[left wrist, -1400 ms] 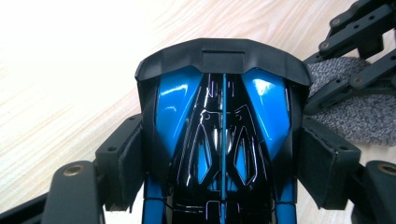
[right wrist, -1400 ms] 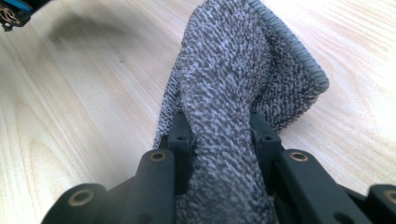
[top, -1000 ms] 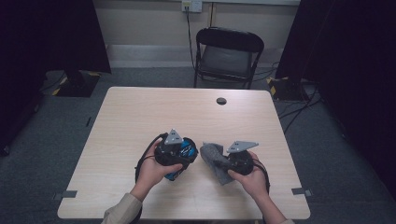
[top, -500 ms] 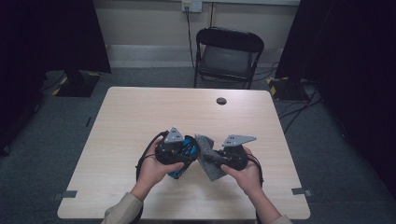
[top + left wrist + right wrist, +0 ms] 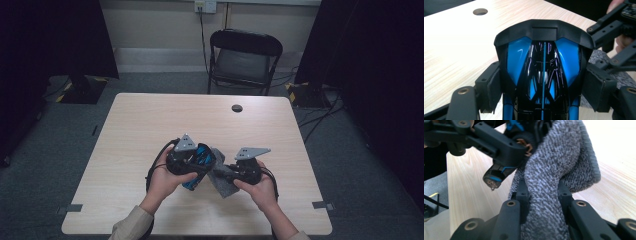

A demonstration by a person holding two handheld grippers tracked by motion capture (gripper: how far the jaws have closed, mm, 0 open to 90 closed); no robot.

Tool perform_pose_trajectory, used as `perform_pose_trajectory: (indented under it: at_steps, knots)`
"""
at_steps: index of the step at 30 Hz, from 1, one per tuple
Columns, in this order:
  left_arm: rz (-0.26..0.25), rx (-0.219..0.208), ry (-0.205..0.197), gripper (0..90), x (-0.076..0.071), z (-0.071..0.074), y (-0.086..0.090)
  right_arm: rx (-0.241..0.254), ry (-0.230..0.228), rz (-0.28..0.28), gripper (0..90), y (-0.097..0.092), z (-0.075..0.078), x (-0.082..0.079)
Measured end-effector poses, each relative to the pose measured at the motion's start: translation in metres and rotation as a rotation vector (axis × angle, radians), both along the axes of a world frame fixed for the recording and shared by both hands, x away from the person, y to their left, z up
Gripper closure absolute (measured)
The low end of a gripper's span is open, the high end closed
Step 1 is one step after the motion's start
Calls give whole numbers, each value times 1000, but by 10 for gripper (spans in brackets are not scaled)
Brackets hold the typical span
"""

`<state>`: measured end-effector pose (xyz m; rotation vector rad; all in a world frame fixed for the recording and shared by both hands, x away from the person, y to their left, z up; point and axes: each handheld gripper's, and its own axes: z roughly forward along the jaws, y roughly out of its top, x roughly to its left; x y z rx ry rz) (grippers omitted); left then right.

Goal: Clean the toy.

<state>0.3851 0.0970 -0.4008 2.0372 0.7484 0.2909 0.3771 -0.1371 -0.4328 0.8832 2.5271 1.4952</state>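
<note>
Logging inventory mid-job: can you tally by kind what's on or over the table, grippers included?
Grippers: 2, left gripper and right gripper
Blue and black toy car: 1, in the left gripper
Grey cloth: 1, in the right gripper
Total: 4

toy car [image 5: 199, 161] left of cloth [image 5: 223, 181], touching

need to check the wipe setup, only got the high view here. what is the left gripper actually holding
Observer: The left gripper is clamped on a glossy black and blue toy car, one pad on each side.
Operator: and the right one
Observer: The right gripper pinches a fold of the grey cloth.
Operator: cloth on the car yet
Observer: In the right gripper view the cloth lies against the car's underside, beside a wheel.
</note>
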Motion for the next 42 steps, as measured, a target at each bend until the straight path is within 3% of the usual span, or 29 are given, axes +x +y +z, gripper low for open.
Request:
perform_pose_trajectory:
  at_steps: [7, 10, 14, 20, 25, 35, 42]
  knots:
    - [1, -2, -7, 256, 1, 2, -2, -39, -5, 11, 714, 3, 0, -2]
    - [1, -18, -8, 256, 2, 4, -4, -86, -15, 43, 714, 11, -4, -7]
    - [6, -41, -1, 256, 3, 5, -5, -110, -16, 65, 714, 19, -9, -11]
    - [9, -34, -7, 256, 3, 7, -5, -125, -11, 76, 714, 23, -13, -14]
    - [15, -32, -13, 255, 1, 6, -1, -134, -9, 53, 714, 17, -13, -11]
    - [46, -24, -10, 255, 1, 1, 14, -100, -64, -46, 714, -12, 19, 2]
    - [41, -23, -6, 255, 1, -3, 13, -75, -81, -26, 714, -3, 27, 0]
